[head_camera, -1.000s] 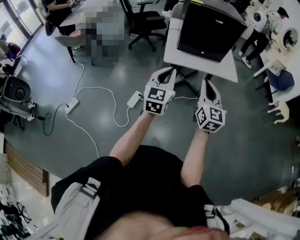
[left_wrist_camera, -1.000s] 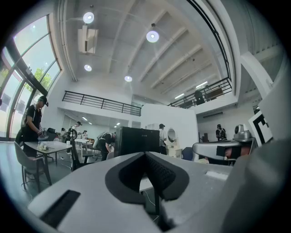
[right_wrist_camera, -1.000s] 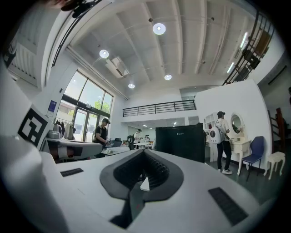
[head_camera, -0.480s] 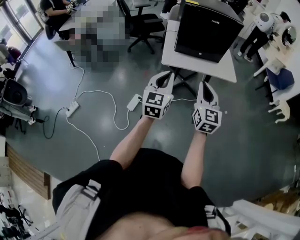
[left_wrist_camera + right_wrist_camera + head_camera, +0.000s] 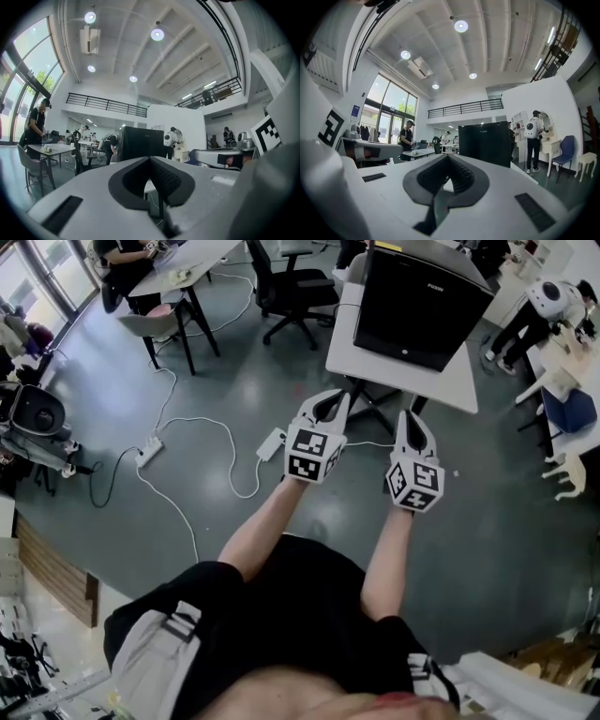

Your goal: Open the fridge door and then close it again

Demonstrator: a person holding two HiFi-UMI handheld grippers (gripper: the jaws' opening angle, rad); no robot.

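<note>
The left gripper [image 5: 329, 397] and the right gripper [image 5: 413, 415] both have their jaws pressed together on nothing, and each gripper view shows only air ahead of the tips. Since a second ago very little has changed. Both grippers sit side by side short of the black fridge [image 5: 422, 301], no nearer its front than before, so the approach looks barely started and the opening step is not yet begun. The fridge stands on a white table [image 5: 398, 369], its dark door facing the grippers and shut. From the left gripper it lies ahead and slightly left, and from the right gripper ahead and slightly right. I cannot make out a handle.
</note>
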